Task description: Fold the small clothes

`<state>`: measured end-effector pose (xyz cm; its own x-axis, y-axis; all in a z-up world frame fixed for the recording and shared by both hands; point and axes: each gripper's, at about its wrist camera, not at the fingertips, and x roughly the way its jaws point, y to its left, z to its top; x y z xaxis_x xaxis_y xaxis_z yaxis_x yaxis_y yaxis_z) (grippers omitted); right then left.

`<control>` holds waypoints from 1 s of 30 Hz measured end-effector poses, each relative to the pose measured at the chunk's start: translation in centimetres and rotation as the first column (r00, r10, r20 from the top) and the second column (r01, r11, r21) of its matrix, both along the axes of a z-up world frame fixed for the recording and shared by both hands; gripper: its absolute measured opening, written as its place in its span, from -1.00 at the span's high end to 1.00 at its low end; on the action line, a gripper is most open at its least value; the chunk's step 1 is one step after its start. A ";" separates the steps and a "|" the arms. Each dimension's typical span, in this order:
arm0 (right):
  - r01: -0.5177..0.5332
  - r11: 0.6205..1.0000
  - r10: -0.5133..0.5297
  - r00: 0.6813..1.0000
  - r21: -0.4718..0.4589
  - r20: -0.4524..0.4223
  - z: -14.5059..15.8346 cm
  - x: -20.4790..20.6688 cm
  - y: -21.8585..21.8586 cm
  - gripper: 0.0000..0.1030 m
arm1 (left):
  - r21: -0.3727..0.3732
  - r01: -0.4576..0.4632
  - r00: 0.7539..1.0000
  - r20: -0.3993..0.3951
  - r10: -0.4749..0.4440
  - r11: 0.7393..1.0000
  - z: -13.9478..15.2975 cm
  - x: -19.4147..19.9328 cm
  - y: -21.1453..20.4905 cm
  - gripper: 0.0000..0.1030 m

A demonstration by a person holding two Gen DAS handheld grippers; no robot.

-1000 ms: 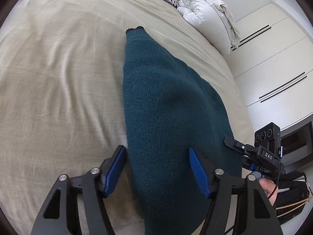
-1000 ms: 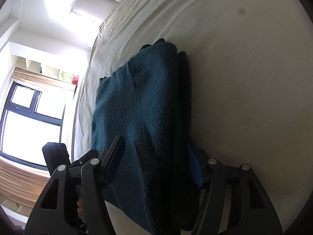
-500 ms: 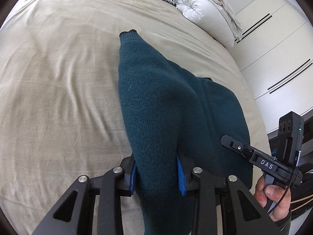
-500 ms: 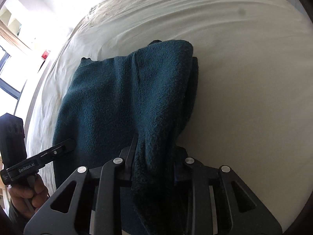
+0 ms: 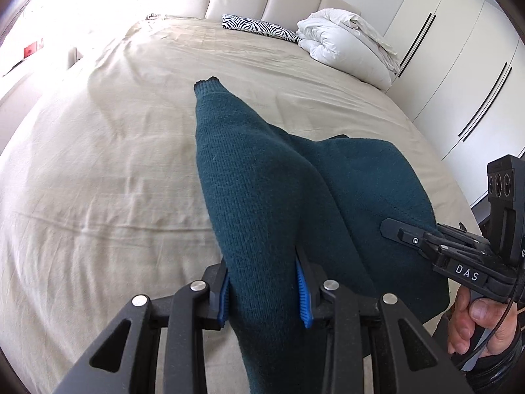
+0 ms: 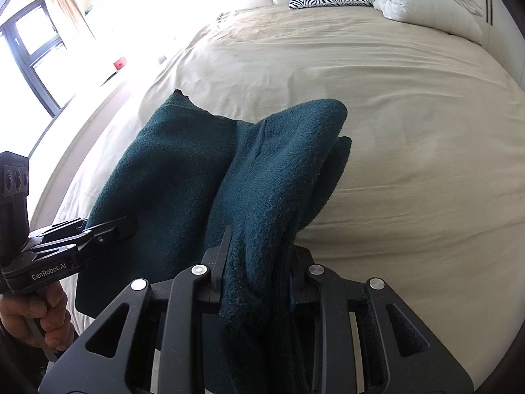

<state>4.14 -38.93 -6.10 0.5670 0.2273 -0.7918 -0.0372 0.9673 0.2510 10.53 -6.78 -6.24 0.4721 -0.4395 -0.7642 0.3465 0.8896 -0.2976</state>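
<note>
I have 1 dark teal knit sweater on the bed, and both of my tools are pinched on its near edge. My left hand-held gripper is clamped on a thick bunch of the knit at the sweater's left side, the blue pads squeezing the fabric between them. My right hand-held gripper is clamped on the doubled-over right side, where several layers stack up between the fingers. The near edge is lifted clear of the bed while the far end, with a cuff or hem, lies on the sheet.

As I judge it, the step in hand is carrying this near edge forward over the far part to make the fold. To do it well I would keep both grips level with each other and the same distance apart, so the edge stays taut and straight, not sagging in the middle. I would bring the edge down evenly onto the far end before opening either tool. The right side is bulkier, so it may slip or land crooked.

Count: 1 sweater, 2 hand-held grippers, 1 bed, 1 zebra-print pillow, 1 rolled white duvet by the headboard.
</note>
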 end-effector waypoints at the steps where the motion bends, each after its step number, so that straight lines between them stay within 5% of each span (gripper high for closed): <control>1: -0.012 1.000 0.012 1.000 0.001 0.007 0.2 -0.7 1.4 0.56 | 0.001 -0.007 1.000 0.006 0.007 1.000 0.0 -0.9 0.9 0.33; 6: -0.039 0.997 0.038 0.999 0.074 0.012 -0.7 -4.1 5.7 0.56 | -0.002 -0.032 0.999 -0.020 0.032 0.999 -2.2 -3.3 4.5 0.32; 12: -0.004 0.997 0.012 0.996 0.083 -0.090 -6.9 -6.2 7.6 0.55 | 0.026 -0.034 0.998 -0.042 0.035 0.999 -6.2 -3.4 5.5 0.25; 17: 0.093 0.921 -0.041 0.989 0.379 -0.144 -11.2 -6.7 3.7 0.51 | 0.049 -0.029 0.999 -0.021 0.030 0.998 -6.4 -3.7 5.1 0.22; 24: 0.120 0.863 -0.053 0.988 0.491 -0.147 -12.6 -6.5 2.5 0.47 | 0.047 -0.039 0.999 -0.016 0.040 0.998 -7.0 -4.2 5.6 0.10; 30: 0.159 0.883 -0.091 0.981 0.442 -0.173 -10.8 -7.0 2.0 0.25 | 0.034 -0.062 0.998 -0.021 0.062 0.998 -7.1 -4.0 6.3 -0.08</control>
